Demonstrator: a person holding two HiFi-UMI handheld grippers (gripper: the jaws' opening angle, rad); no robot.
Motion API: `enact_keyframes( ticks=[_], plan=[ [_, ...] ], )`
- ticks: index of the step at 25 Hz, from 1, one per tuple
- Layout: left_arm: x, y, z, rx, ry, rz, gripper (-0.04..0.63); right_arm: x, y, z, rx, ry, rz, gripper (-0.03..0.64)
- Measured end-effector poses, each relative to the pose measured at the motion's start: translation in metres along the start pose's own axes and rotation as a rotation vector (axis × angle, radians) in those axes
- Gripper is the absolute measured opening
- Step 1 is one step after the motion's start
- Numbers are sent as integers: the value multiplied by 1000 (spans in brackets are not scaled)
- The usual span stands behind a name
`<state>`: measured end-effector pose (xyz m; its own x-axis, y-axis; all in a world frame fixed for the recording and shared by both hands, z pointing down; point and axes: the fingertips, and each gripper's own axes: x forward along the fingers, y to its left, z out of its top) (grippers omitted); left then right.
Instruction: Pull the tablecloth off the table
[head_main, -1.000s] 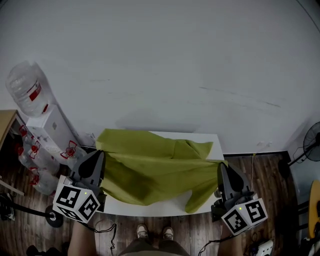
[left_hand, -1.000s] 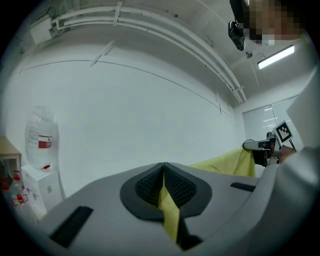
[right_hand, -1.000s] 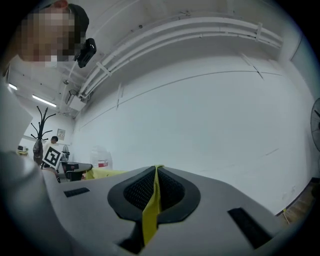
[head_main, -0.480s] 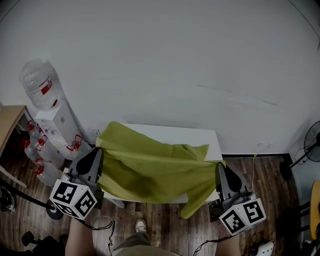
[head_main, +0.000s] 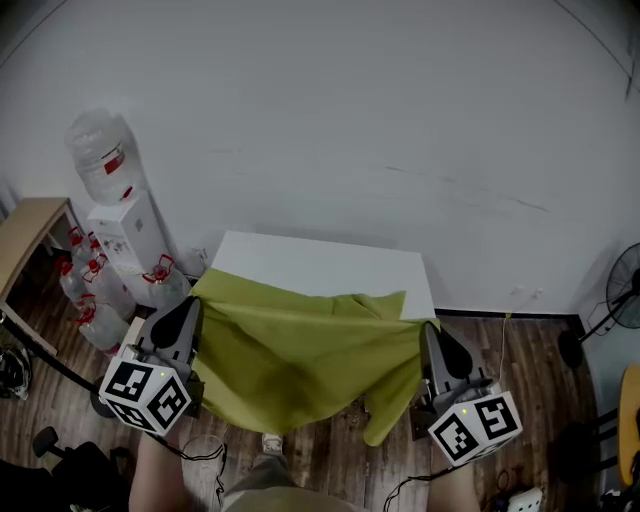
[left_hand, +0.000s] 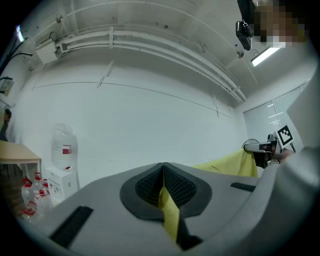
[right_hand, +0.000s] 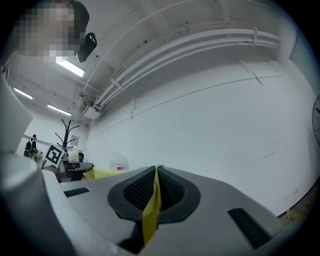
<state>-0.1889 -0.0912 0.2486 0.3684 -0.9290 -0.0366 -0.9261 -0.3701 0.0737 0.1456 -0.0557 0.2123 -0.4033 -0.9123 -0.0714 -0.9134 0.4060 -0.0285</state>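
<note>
Left claw (head_main: 193, 310) closed on the left edge of the olive tablecloth (head_main: 300, 350), with cloth pinched between the pads in the left gripper view. Right claw (head_main: 432, 338) closed on the right edge, same pinch. The cloth hangs between them, sagging off the near edge of the white surface (head_main: 320, 260). Only its far part lies on the surface; the far half is bare. Water dispenser (head_main: 120, 220) is beyond on the left, by the wall (head_main: 350, 100).

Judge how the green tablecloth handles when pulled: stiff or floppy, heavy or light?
Likely floppy: the tablecloth sags and folds between the left hand-held gripper and right hand-held gripper. Probably light: pinched edges alone carry it. May slide easily off the smooth table.
</note>
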Motion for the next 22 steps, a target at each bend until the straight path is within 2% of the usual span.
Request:
enact_keyframes(
  ticks=[9,13,17,22],
  plan=[
    [-92,-74,-2,17,-32,45,18,-106,6,-2,-5,-13,49,26],
    [-133,-103,-7,-3,-31,48,18,-153,11,-4,-15,-11,66,26],
    [-163,-132,-7,33,-12,58,18,-191,11,-5,-12,3,72,26],
    [-197,-156,3,28,-1,61,18,-230,21,5,-9,0,74,26]
  ],
)
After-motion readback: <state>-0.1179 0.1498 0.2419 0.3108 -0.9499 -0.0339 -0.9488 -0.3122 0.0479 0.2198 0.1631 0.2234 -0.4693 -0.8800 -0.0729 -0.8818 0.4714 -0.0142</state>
